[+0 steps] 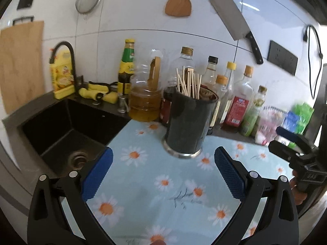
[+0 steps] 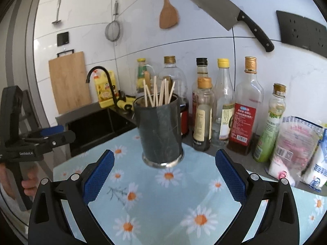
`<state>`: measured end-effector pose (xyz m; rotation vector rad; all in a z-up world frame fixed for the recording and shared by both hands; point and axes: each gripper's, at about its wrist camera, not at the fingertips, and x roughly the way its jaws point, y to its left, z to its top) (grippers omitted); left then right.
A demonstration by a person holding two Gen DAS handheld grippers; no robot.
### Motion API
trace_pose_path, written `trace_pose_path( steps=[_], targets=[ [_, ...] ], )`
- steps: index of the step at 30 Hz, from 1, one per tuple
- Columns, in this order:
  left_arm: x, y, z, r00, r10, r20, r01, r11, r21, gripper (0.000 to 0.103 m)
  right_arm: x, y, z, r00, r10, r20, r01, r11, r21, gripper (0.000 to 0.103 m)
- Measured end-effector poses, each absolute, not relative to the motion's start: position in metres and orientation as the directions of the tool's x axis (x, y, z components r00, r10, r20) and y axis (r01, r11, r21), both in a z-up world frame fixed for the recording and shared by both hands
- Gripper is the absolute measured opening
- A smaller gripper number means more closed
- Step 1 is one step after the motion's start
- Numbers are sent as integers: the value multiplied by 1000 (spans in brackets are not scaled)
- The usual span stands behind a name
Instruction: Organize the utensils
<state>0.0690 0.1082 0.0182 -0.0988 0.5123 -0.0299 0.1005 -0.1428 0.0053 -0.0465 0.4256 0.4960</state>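
Here both the left gripper (image 1: 163, 173) and right gripper (image 2: 164, 175) gape wide, holding nothing. Chopsticks (image 2: 158, 94) stand upright in the dark holder (image 2: 160, 132) on the daisy cloth (image 2: 163, 204)

Your utensil holder (image 1: 187, 122) is a dark cylindrical canister with a shiny metal base ring, standing upright on the daisy-print mat (image 1: 163, 194) near its far edge. It holds a bundle of pale wooden chopsticks (image 1: 189, 83), tips up and fanned out (something brown sits inside beside them, can't tell what).
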Motion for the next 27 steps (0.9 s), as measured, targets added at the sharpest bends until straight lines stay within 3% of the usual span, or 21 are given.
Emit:
trace_pose_path(
  steps=[6,12,21,27],
  targets=[
    [34,93,27,850,-56,-524,23,997,-70,97,65,-145,-4,780,449,-436,-464,882,78,95],
    [8,74,31,850,22,-526,-7,999,31,97,38,-149,-13,799,388,-459,-409,911,57,95],
    [4,72,25,822,-27,-569,1,999,-45,97,18,-158,-5,827,308,-470,-341,940,15,95],
    [5,68,25,816,-61,-575,38,998,-52,97,11,-155,-1,816,334,-472,-376,927,6,95]
  ],
)
